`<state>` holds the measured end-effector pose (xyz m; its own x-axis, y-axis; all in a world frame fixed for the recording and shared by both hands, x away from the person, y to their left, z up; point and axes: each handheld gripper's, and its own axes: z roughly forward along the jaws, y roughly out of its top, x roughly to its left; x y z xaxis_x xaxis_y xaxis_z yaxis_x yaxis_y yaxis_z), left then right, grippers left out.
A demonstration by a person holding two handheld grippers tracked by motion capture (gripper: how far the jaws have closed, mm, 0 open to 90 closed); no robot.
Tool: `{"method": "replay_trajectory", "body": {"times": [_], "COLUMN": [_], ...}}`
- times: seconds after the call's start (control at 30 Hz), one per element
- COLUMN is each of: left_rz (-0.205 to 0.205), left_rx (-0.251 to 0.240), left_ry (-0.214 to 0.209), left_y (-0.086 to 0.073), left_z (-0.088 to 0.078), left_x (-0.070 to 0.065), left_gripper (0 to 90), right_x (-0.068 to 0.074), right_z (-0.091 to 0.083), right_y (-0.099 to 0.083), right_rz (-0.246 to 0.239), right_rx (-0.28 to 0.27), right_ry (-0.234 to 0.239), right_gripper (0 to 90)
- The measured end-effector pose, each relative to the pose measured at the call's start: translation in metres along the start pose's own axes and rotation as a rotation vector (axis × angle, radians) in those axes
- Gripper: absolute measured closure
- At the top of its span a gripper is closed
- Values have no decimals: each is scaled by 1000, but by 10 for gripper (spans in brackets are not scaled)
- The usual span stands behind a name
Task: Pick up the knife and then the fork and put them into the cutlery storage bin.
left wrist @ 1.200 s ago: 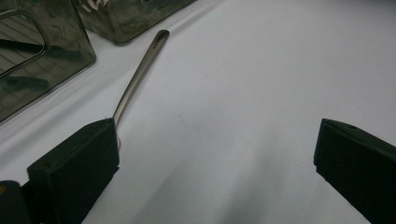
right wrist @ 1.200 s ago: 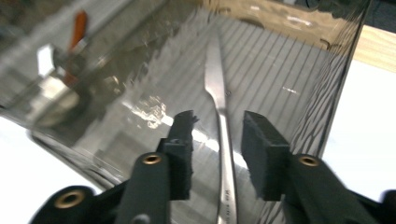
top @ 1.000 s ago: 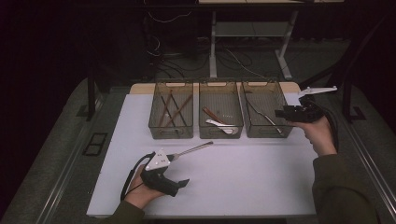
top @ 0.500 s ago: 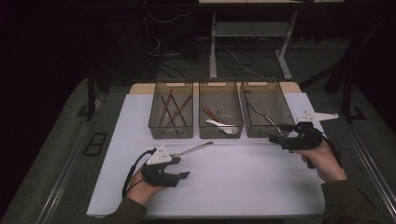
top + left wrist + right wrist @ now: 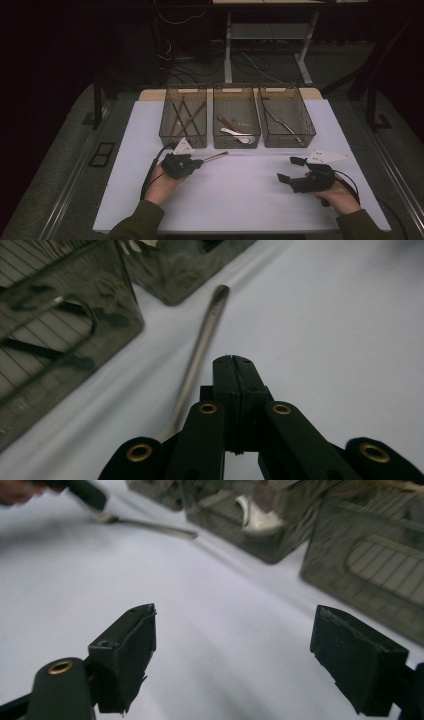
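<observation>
A long metal utensil (image 5: 216,157) lies on the white table (image 5: 250,200) just in front of the left and middle bins. My left gripper (image 5: 199,162) sits at its near end. Its jaws have just been closing and now meet pad to pad (image 5: 235,362). The utensil (image 5: 200,350) runs out from under the left jaw, beside the seam, not through it. Whether its end is pinched is hidden. My right gripper (image 5: 289,169) hovers low over the table at the right; its jaws (image 5: 235,665) have just been opening and stand wide with nothing between them.
Three dark mesh bins stand in a row at the back. The left bin (image 5: 183,117) holds brown sticks, the middle bin (image 5: 236,120) a white spoon and a brown piece, the right bin (image 5: 286,117) one metal utensil. Bare white table lies between the two hands.
The left gripper slid up to the utensil's near end and its jaws shut. The right hand came down from the right bin to the table's front right, and its jaws widened.
</observation>
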<state>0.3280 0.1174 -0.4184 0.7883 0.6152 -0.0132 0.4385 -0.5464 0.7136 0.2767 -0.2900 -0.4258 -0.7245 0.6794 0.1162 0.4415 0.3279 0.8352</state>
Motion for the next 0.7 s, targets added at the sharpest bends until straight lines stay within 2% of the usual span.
{"method": "replay_trajectory", "body": {"times": [0.1,0.2,0.3,0.43,0.6,0.7], "left_rz": [-6,-14,-43,-51,-63,-43], "left_rx": [9,43,72,122,133,149], "left_ry": [25,60,54,51,26,4], "left_y": [9,14,14,11,10,9], "left_z": [11,22,31,39,37,35], "left_x": [7,14,22,26,25,23], "left_gripper": [894,894,894,894,894,895], "right_x": [4,5,7,5,3,3], "right_z": [1,0,-1,-2,-2,-2], "right_y": [-7,-13,-16,-16,-17,-17], "right_rz": [-10,1,-2,9,11,12], "right_rx": [22,15,16,4,6,6], "right_ry": [-6,4,21,20,22,22], "right_gripper": [180,180,180,180,180,180]}}
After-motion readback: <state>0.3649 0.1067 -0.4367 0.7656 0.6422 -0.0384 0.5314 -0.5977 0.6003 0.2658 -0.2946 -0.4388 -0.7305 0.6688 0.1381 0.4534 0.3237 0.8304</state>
